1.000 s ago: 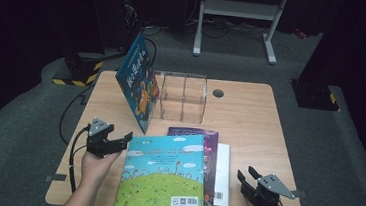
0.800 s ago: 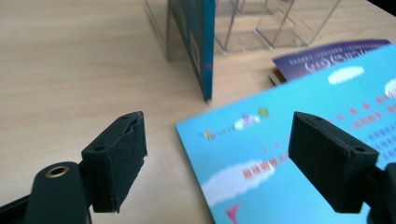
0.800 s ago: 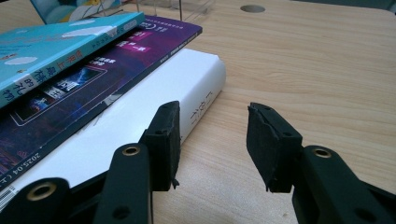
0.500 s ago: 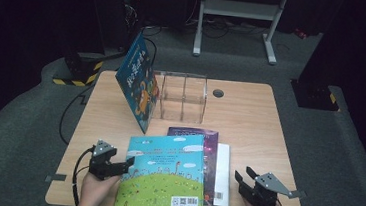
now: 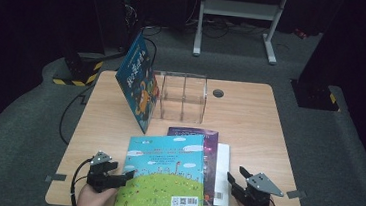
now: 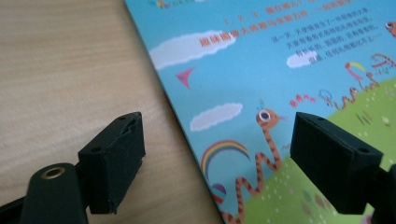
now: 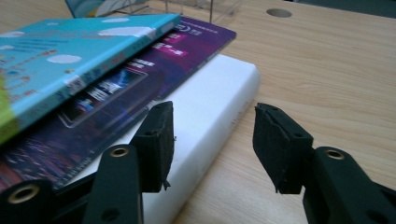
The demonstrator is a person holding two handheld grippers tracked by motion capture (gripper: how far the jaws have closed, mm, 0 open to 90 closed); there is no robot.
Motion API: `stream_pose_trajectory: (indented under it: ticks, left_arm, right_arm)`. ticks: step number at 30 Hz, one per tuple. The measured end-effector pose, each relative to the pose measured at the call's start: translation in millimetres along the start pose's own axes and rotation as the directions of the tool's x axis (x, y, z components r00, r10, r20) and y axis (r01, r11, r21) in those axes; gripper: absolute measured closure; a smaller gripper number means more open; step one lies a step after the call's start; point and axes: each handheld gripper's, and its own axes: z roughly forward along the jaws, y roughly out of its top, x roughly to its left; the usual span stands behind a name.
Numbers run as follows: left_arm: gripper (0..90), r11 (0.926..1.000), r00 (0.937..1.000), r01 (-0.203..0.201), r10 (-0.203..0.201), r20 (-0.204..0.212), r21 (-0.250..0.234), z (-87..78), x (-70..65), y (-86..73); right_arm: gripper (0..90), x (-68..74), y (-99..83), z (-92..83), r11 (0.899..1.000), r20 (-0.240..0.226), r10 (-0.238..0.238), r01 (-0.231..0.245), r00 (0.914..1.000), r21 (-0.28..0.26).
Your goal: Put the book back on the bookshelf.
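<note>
Three books stacked at near edge of surface (image 5: 250,114), high view: left gripper (image 5: 123,177) wide at picture book (image 5: 165,171).

Left gripper view: edge between jaws, could skid.

Right gripper view: right gripper (image 7: 212,140), jaws just opening, wide astride white book (image 7: 210,107) (unheld); stack might shift w/ push.

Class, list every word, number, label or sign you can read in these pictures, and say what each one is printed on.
"1, 2, 3": start of the orange line on the picture book; the Chinese characters after it are too blurred to read.
Blue body text below it: too small.
QR code and barcode on that cover: unreadable.
Purple book: pink labels blurred.
Leaning blue book: title illegible.
White book: spine print unreadable.
</note>
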Motion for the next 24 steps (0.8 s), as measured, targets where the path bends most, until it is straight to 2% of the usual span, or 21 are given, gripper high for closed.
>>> stream_pose_trajectory:
  ticks: [1,4,7,10,17,20,24]
  left_arm:
    - [18.3,0.9999,0.9999,-0.01,0.01,0.003,0.008,0.6,0.2,-0.2]
    - [18.5,1.0,0.9998,0.0,0.0,0.019,0.01,1.8,-1.6,-1.6]
    - [17.4,0.9998,0.9997,-0.019,0.018,0.015,0.012,3.9,-5.8,-4.1]
    - [16.0,0.9999,0.9998,-0.013,0.013,0.012,0.002,4.1,-7.9,-5.8]
    - [14.9,0.9996,0.9991,-0.029,0.029,0.031,0.001,1.4,-11.0,-10.7]
    - [14.9,0.9998,0.9992,-0.02,0.02,0.035,-0.001,0.8,-12.1,-12.2]
    - [15.0,0.9995,0.998,-0.032,0.032,0.054,0.001,1.6,-14.1,-12.4]
  right_arm:
    - [45.3,2.4,1.9,-0.3,1.0,-0.005,0.0,0.0,1.0,0.003]
    - [41.2,10.2,8.3,-0.4,1.0,-0.031,-0.002,0.002,0.9995,0.006]
    - [37.9,18.7,14.6,0.1,1.0,-0.057,-0.022,0.022,0.9981,0.002]
    - [34.6,26.3,21.0,2.6,1.0,-0.091,-0.024,0.025,0.9956,0.01]
    - [30.8,43.5,28.2,13.0,0.999,-0.173,-0.018,0.024,0.9847,0.031]
    - [29.9,49.5,30.6,16.2,0.999,-0.195,-0.017,0.024,0.9806,0.034]
    - [27.8,57.9,32.6,21.1,0.999,-0.216,-0.013,0.023,0.9762,0.045]
